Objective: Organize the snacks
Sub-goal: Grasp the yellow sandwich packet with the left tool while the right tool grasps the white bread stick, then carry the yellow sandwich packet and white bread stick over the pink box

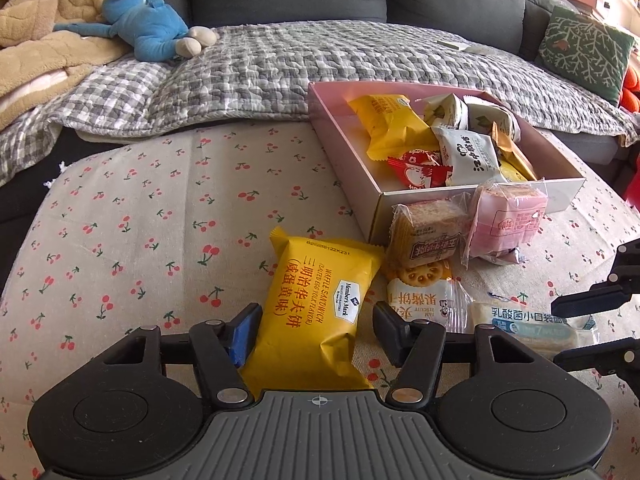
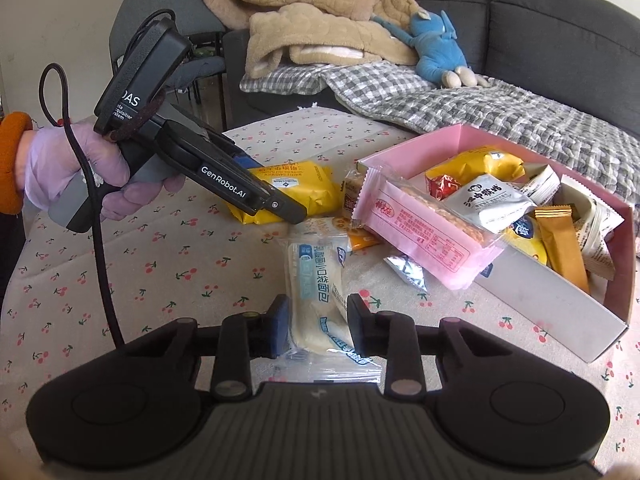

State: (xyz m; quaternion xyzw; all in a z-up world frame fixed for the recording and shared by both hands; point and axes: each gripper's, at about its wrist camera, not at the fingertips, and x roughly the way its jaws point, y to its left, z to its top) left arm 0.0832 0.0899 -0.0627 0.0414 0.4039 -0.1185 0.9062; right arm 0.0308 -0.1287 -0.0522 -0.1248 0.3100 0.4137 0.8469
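Observation:
A yellow waffle sandwich pack (image 1: 316, 312) lies on the cherry-print tablecloth between the open fingers of my left gripper (image 1: 316, 326); the fingers do not press it. It also shows in the right wrist view (image 2: 294, 192). My right gripper (image 2: 318, 326) has its fingers closed against a white and blue bread packet (image 2: 316, 276), which lies on the cloth; this packet also shows in the left wrist view (image 1: 532, 326). A pink box (image 1: 404, 216) holds several snack packs. A pink wafer pack (image 2: 428, 236) leans on the box's edge.
A brown biscuit pack (image 1: 428, 236), a jam biscuit pack (image 1: 428, 292) and a silver wrapper (image 2: 408, 272) lie in front of the box. Behind the table stand a grey sofa with a checked blanket (image 1: 280, 64), a blue plush toy (image 1: 148, 24) and a beige coat (image 2: 320, 24).

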